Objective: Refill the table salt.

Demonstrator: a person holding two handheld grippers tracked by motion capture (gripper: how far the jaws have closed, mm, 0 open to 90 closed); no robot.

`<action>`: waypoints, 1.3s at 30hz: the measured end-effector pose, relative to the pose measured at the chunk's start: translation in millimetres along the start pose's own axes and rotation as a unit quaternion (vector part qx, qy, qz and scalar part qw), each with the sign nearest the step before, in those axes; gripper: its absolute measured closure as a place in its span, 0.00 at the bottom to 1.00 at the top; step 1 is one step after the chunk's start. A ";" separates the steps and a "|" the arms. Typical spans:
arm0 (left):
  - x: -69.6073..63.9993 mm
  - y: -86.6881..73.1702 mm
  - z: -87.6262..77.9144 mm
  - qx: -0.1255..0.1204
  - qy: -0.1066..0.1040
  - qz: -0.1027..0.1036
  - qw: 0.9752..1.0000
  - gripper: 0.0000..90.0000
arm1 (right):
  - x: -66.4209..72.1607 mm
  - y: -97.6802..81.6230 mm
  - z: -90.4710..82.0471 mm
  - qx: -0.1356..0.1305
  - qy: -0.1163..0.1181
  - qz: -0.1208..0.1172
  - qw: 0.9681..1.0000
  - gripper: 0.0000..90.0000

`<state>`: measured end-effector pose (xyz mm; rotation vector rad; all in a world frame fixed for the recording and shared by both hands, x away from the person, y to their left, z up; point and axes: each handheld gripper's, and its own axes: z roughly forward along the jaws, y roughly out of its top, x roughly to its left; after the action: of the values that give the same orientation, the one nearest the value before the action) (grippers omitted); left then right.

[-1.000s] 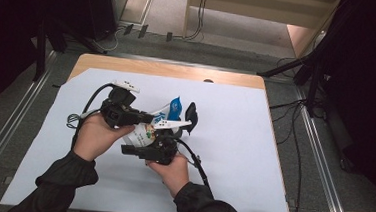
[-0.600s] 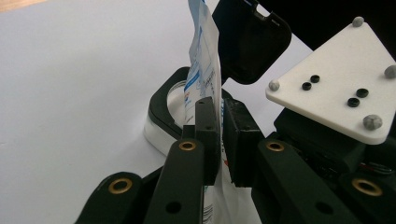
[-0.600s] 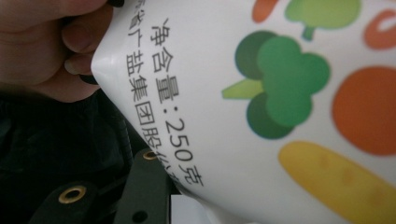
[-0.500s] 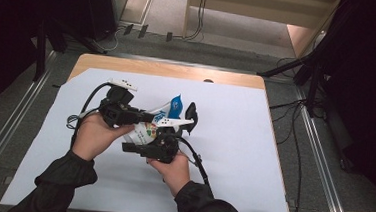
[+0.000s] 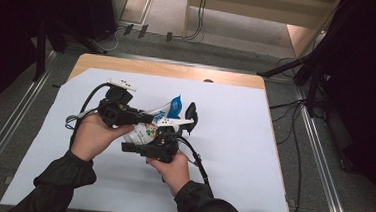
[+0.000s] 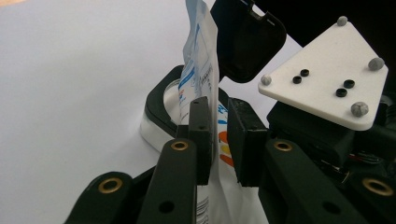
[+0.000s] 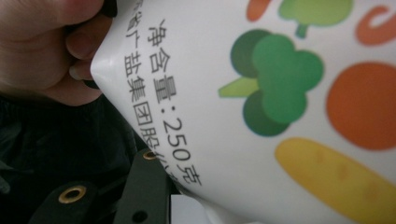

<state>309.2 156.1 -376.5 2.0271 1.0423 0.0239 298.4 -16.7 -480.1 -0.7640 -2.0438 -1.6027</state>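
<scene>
A wooden table (image 5: pixel 168 69) under white paper (image 5: pixel 233 149) stands on grey floor (image 5: pixel 172 9); dark curtains flank it.

Bright, evenly lit table; dark surroundings; close-up packet print blurred.

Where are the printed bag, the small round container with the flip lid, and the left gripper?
printed bag (image 7: pixel 289 93): right gripper view, on its white face by the green vegetable print.
round container (image 6: pixel 156 100): left gripper view, on its black rim.
left gripper (image 6: pixel 218 140): left gripper view, between the fingertips, shut on the bag.
</scene>
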 end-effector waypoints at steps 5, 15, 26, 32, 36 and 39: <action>-2.2 -0.8 0.6 0.003 0.021 0.006 1.000 0.99 | -0.5 -1.5 2.8 0.010 -0.013 0.001 1.000 0.73; -2.1 -0.5 -1.3 0.002 0.020 0.008 1.000 1.00 | 3.0 -2.7 4.7 0.014 -0.028 -0.011 0.999 0.68; -3.0 0.4 -2.6 0.000 0.016 0.007 1.000 0.99 | 3.0 -2.2 2.3 0.003 -0.023 0.001 1.000 0.74; -3.6 0.1 -0.8 -0.001 0.004 0.007 1.000 0.92 | 2.2 -2.4 2.0 -0.004 -0.006 0.019 1.000 0.74; -2.1 -0.1 -1.5 0.002 -0.001 0.007 1.000 0.90 | 1.7 -2.0 1.5 -0.006 -0.001 0.022 1.000 0.75; -1.4 -0.4 -1.6 0.003 -0.001 0.004 1.000 0.89 | 0.1 -1.7 0.5 -0.011 0.005 0.030 0.999 0.75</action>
<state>307.4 156.4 -375.3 2.0361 1.0336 0.0243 297.2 -16.5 -481.4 -0.8142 -1.9811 -1.5951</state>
